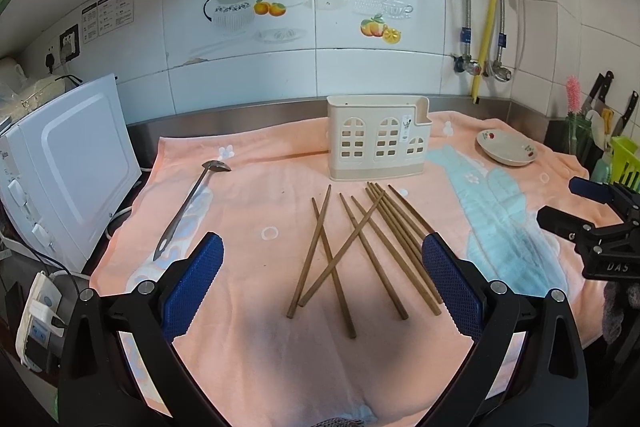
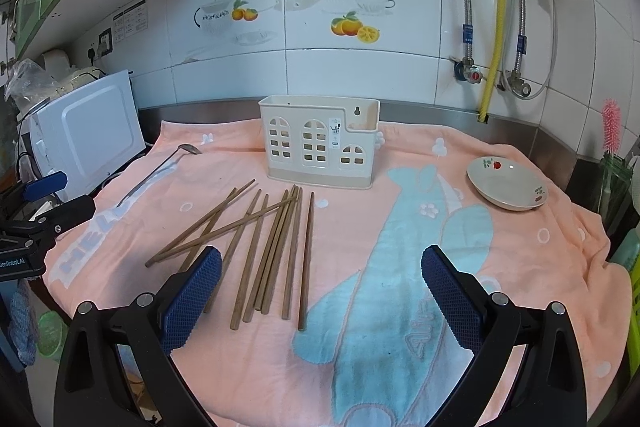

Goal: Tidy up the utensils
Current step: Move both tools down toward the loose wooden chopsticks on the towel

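Both tools hang spread wide and empty above the towel-covered desk (image 2: 520, 251). The left tool (image 1: 322, 285) has the wooden chopsticks (image 1: 360, 251) scattered straight ahead between its fingers; for the right tool (image 2: 320, 291) they lie ahead and to its left. The cream holder (image 2: 320, 147) stands beyond the sticks, a ladle (image 1: 192, 203) off to the left tool's left, a small dish (image 2: 506, 187) to the right tool's far right. Several sticks cross, so pinching one likely drags or flips its neighbours, and thin sticks on soft terry may slip out of the pads. Tipping the light holder on insertion is another risk.
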Tool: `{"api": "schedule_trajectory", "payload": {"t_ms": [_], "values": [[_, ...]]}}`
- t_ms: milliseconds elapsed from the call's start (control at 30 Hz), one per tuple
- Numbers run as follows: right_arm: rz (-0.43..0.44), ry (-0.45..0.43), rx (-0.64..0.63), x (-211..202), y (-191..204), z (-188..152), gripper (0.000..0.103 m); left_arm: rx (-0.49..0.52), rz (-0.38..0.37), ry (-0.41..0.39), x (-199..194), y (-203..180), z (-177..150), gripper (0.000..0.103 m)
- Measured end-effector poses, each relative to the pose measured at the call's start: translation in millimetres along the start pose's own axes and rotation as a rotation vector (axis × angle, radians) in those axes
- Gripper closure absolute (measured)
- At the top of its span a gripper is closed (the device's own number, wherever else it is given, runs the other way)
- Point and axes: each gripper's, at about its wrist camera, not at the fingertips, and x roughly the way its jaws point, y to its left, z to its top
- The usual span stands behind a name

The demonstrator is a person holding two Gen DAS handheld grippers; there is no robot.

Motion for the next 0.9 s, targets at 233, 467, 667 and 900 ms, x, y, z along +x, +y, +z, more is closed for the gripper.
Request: {"api": "schedule_trajectory", "payload": {"t_ms": [233,467,667,900], "values": [[0.006,0.027,-0.002,14,0,-4,0.007,0.046,-0.026,0.032,17,3,-7,0.007],[0.020,0.061,-0.013,29,4,-9,0.007,0.075,-0.121,0.105,44,-3,-20,0.023],[0.034,0.088,-0.009,43,5,-13,0.008,0.132,-0.183,0.145,70,-4,-26,0.046],[0.056,0.121,0.002,58,7,-18,0.019,0.195,-0.247,0.227,101,1,-33,0.070]]}}
